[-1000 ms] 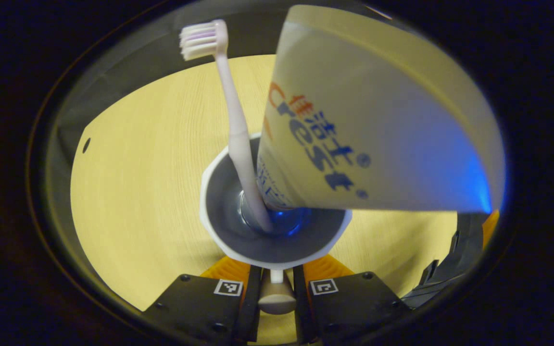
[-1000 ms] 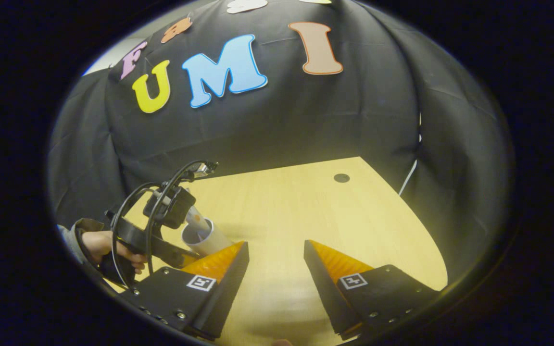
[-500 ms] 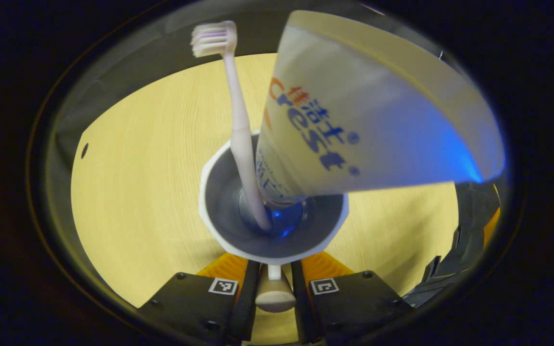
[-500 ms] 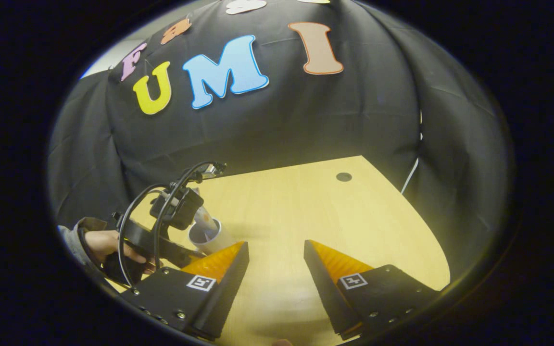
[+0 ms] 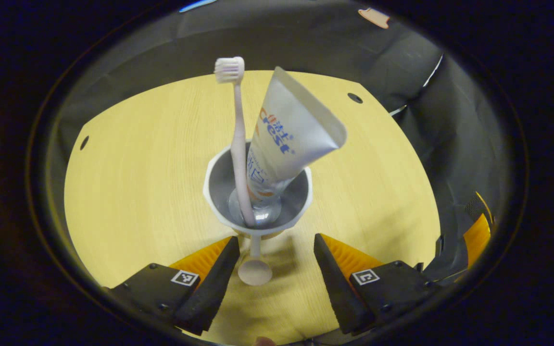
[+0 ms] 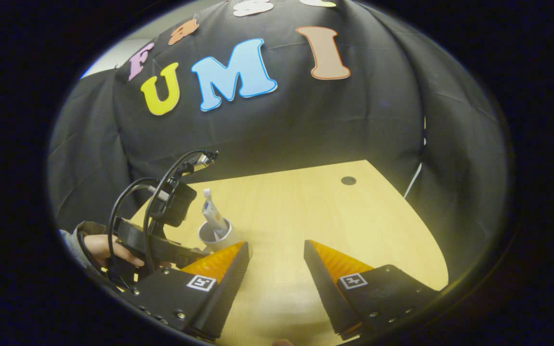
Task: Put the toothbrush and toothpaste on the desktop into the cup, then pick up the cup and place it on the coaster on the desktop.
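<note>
A: Looking along your left claw, its two fingers stand apart, one on each side of the cup's handle, touching neither it nor the cup. Half a second ago those fingers were clamped tight on that handle; now you have let go and drawn back, so the cup looks smaller and sits free on the tabletop.

B: And what's in the cup?

A: From left to right: the toothbrush stands nearly upright with its bristles at the top, and the toothpaste leans to the right against the rim. Whether a coaster lies under the cup, I cannot tell.

B: Room around it?

A: Bare wood on both sides of the cup, a round hole near the far right edge, and the black cloth wall beyond. At the right rim you can see part of your right claw.

B: And from the right gripper view?

A: At the left your hand grips the left tool low behind the cup. Your right claw hovers over open tabletop, fingers spread wide and holding nothing, as before.
</note>
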Demonstrator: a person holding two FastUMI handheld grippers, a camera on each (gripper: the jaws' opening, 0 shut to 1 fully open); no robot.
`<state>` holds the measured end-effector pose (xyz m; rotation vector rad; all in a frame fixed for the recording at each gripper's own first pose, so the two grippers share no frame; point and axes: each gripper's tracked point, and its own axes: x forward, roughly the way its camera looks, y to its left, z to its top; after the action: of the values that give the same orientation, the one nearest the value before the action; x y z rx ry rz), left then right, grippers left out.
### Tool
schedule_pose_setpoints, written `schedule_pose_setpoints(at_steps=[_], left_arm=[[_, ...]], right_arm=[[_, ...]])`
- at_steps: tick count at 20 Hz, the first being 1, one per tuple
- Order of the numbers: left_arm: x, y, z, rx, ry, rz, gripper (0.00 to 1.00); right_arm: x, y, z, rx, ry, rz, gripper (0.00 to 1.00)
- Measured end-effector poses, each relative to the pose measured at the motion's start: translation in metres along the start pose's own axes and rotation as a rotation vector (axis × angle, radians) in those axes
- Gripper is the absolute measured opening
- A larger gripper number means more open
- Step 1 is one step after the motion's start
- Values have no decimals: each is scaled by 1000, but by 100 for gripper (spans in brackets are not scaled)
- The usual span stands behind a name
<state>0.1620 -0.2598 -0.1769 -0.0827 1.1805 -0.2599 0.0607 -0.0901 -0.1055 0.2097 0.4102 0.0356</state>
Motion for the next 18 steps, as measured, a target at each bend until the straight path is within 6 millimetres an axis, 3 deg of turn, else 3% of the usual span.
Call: schedule_pose_setpoints(at_steps=[1, 4, 6, 14, 18], left_arm=[[-11, 5, 6, 5, -18, 4, 95], [-34, 2, 4, 0, -71, 2, 100], [-50, 2, 4, -11, -123, 12, 95], [-111, 6, 7, -98, -409, 74, 98], [-164, 4, 13, -115, -602, 108, 98]], right_arm=[[-2, 2, -1, -8, -2, 6, 78], [-12, 7, 1, -24, -13, 28, 78], [-19, 11, 2, -35, -24, 42, 78], [-48, 21, 15, -113, -94, 100, 78], [-59, 22, 22, -143, -138, 88, 78]])
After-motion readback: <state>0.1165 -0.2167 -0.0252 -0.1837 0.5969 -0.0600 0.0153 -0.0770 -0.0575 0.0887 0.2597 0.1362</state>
